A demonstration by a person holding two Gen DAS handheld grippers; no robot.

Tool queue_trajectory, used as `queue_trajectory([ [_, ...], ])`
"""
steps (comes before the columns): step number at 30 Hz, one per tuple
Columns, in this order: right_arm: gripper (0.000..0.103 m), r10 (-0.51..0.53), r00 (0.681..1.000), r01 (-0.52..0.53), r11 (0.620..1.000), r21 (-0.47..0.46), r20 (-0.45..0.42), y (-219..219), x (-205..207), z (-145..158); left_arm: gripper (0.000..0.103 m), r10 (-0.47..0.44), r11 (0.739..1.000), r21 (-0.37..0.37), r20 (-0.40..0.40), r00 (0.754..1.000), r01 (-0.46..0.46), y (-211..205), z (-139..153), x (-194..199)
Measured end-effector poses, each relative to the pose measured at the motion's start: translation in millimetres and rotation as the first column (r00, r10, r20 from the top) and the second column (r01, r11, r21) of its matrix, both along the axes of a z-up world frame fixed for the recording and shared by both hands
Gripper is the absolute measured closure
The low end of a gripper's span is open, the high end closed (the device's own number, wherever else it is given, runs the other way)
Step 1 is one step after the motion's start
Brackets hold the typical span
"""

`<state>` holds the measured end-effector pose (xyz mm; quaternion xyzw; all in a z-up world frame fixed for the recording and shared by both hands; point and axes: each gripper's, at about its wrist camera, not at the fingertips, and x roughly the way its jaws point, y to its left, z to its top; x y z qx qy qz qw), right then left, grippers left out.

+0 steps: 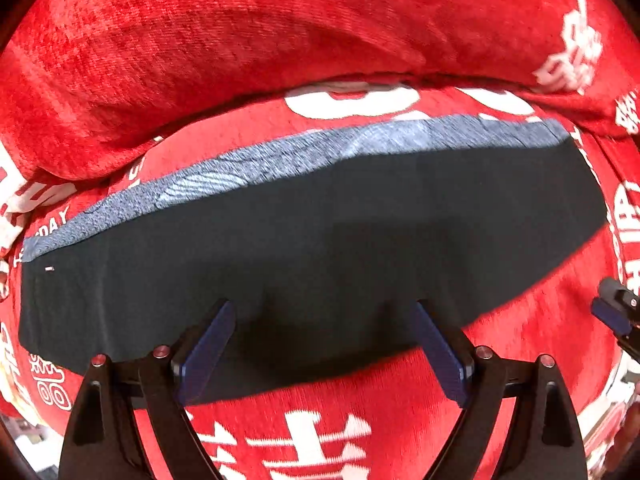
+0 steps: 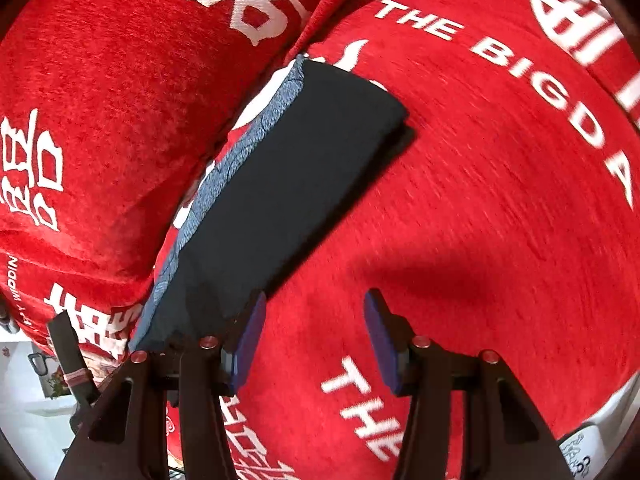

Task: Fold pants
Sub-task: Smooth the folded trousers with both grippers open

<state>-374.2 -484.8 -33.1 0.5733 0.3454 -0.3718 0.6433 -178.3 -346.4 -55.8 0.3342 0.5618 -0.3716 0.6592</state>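
Observation:
Dark pants (image 1: 320,224) lie folded into a long strip on a red blanket (image 1: 400,400) with white lettering. A grey-blue band (image 1: 280,160) runs along their far edge. My left gripper (image 1: 323,306) points down over the strip's near edge, open wide, with nothing between its blue pads (image 1: 208,352). In the right wrist view the pants (image 2: 288,184) run diagonally up from the lower left. My right gripper (image 2: 315,300) hangs open over bare blanket (image 2: 480,200) just right of the pants' near end, holding nothing. Its tip (image 1: 616,312) shows at the left view's right edge.
A thick red cushion or rolled blanket (image 1: 200,40) rises right behind the pants, also seen on the left as the cushion (image 2: 100,100). A dark bar with a pink band (image 2: 70,352) stands at the lower left beside a pale floor area (image 2: 24,380). The blanket edge (image 2: 600,412) drops off at the lower right.

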Motion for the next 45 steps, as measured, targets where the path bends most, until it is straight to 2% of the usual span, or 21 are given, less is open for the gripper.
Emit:
queue_trajectory([
  [3, 0.048, -0.037, 0.999, 0.037, 0.999, -0.028, -0.015, -17.2, -6.1, -2.6, 0.012, 0.046, 0.999, -0.007, 0.021, 0.999, -0.046, -7.0, -6.4, 13.1],
  [7, 0.051, -0.152, 0.988, 0.153, 0.988, -0.035, 0.022, -52.7, -24.3, -14.0, 0.012, 0.089, 0.996, 0.023, 0.017, 0.996, -0.090, -11.0, -24.4, 23.2],
  [8, 0.061, -0.168, 0.985, 0.169, 0.985, -0.030, 0.030, -57.9, -26.2, -17.1, 0.012, 0.093, 0.995, 0.029, 0.012, 0.996, -0.093, -10.4, -27.1, 23.5],
  [9, 0.082, -0.182, 0.982, 0.183, 0.983, -0.017, 0.045, -64.6, -27.8, -21.7, 0.012, 0.094, 0.995, 0.028, 0.007, 0.996, -0.094, -9.5, -27.9, 23.4],
  [10, 0.093, -0.188, 0.981, 0.188, 0.982, -0.001, 0.051, -71.7, -27.4, -26.5, 0.012, 0.094, 0.995, 0.027, 0.007, 0.996, -0.094, -9.1, -28.0, 22.9],
  [12, 0.094, -0.190, 0.980, 0.191, 0.982, 0.003, 0.060, -76.4, -25.9, -26.0, 0.012, 0.085, 0.996, 0.023, 0.009, 0.996, -0.085, -9.0, -27.6, 20.7],
  [15, 0.094, -0.159, 0.986, 0.160, 0.986, -0.040, 0.044, -74.7, -23.7, -17.9, 0.012, 0.071, 0.997, 0.042, 0.005, 0.997, -0.071, -12.7, -36.4, 18.7],
  [17, 0.094, -0.163, 0.986, 0.163, 0.987, -0.009, 0.019, -74.2, -26.1, -26.4, 0.012, 0.060, 0.996, 0.065, -0.005, 0.998, -0.060, -15.1, -45.0, 17.3],
  [18, 0.090, -0.182, 0.983, 0.181, 0.983, 0.013, 0.037, -74.7, -29.9, -30.3, 0.012, 0.060, 0.997, 0.057, 0.001, 0.998, -0.060, -14.2, -44.7, 17.0],
  [20, 0.090, -0.195, 0.978, 0.194, 0.981, 0.020, 0.069, -69.9, -35.1, -29.0, 0.012, 0.048, 0.998, 0.050, 0.006, 0.999, -0.048, -13.0, -44.6, 16.7],
  [22, 0.089, -0.135, 0.988, 0.134, 0.991, 0.020, 0.081, -59.0, -29.7, -23.6, 0.008, 0.050, 0.997, 0.055, 0.017, 0.999, -0.051, -11.8, -44.9, 16.4],
  [28, 0.063, -0.003, 0.993, -0.003, 0.999, 0.051, 0.120, -24.4, -4.4, -31.2, 0.007, 0.040, 0.998, 0.054, 0.025, 0.999, -0.041, -10.4, -45.9, 16.6],
  [33, 0.061, 0.014, 0.992, -0.022, 0.998, 0.066, 0.127, -24.5, 17.3, -44.2, 0.007, 0.005, 0.999, 0.054, 0.067, 0.998, -0.009, -10.7, -44.8, 11.5],
  [40, 0.061, 0.005, 0.992, -0.013, 0.998, 0.063, 0.127, -28.4, 18.2, -45.3, 0.007, -0.005, 0.999, 0.052, 0.079, 0.997, 0.001, -15.7, -42.4, 11.5],
  [41, 0.061, 0.003, 0.992, -0.011, 0.998, 0.061, 0.129, -27.1, 14.5, -40.9, 0.007, -0.004, 0.999, 0.052, 0.080, 0.997, 0.000, -17.9, -35.9, -2.8],
  [45, 0.061, -0.022, 0.989, 0.014, 0.998, 0.060, 0.148, -31.2, 13.6, -46.0, 0.006, -0.014, 0.999, 0.052, 0.083, 0.996, 0.010, -19.0, -35.0, -4.8],
])
